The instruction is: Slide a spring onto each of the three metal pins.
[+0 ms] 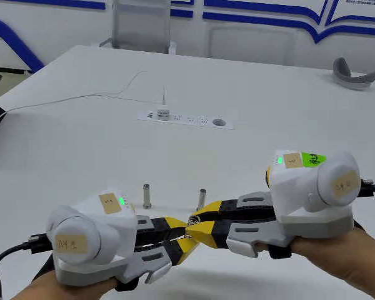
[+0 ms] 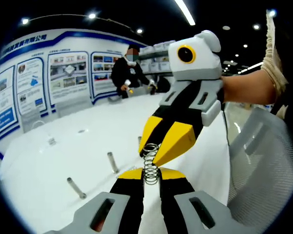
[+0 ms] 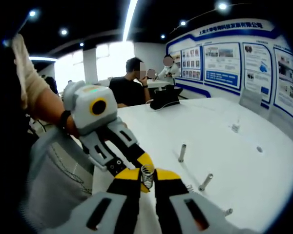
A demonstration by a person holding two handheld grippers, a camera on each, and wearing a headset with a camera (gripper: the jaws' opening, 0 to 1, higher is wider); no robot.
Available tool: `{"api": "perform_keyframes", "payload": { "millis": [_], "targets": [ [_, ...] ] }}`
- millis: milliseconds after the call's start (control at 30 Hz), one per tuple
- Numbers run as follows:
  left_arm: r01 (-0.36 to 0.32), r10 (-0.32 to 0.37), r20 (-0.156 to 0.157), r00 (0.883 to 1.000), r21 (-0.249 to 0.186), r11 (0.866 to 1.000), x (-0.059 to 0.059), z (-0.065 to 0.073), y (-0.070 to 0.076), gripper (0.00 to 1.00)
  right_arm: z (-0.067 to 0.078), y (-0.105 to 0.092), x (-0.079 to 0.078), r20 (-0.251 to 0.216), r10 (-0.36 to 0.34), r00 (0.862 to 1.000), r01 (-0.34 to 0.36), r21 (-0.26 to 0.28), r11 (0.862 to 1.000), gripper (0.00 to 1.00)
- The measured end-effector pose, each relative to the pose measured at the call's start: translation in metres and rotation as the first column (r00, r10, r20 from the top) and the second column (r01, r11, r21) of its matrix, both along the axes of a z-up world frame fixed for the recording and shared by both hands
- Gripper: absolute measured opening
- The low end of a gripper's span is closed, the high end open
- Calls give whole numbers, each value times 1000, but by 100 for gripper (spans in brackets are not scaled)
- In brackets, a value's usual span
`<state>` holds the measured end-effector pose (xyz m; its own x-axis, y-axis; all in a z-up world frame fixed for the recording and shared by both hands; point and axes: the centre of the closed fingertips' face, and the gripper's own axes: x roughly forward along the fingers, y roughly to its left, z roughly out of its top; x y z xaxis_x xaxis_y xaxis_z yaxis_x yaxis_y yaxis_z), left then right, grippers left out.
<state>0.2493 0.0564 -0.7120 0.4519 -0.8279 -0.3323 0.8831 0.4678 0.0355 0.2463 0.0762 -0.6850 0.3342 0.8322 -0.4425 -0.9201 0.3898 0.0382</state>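
Silver spring [image 2: 150,165] (pinched upright); three bare metal pins [image 2: 112,162] standing nearby.

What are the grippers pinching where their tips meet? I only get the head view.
Observer: A spring, caught between the jaws of the left gripper.
Operator: Does the other one hold it too?
Observer: Yes, the right gripper pinches its far end.
Operator: I count two pins. Any more?
Observer: A third pin stands close beside the right gripper, seen in its own view.
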Motion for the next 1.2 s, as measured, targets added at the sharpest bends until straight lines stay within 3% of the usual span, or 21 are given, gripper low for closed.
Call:
{"api": "perform_keyframes", "payload": {
  "millis": [200,400,633,833,933,1200],
  "targets": [
    [-16,16,-6,1000,-13,1000,3,2,4,18,0,3,5,1,-3,1000,3,3,1000,12],
    [-15,15,-5,1000,2,1000,7,2,12,23,2,4,9,5,-5,1000,5,5,1000,12],
    [-3,3,-6,1000,61,998,4,-5,33,31,2,5,12,10,-4,1000,4,3,1000,12],
    [-133,133,-5,991,19,991,18,-3,61,34,2,10,17,13,-4,1000,4,3,1000,12],
    [-173,173,4,985,17,985,19,-5,69,37,5,12,21,20,-2,1000,2,6,1000,12],
    [-220,220,-2,975,-1,975,16,-8,76,44,14,17,36,47,-15,999,14,15,1000,12]
  ]
}}
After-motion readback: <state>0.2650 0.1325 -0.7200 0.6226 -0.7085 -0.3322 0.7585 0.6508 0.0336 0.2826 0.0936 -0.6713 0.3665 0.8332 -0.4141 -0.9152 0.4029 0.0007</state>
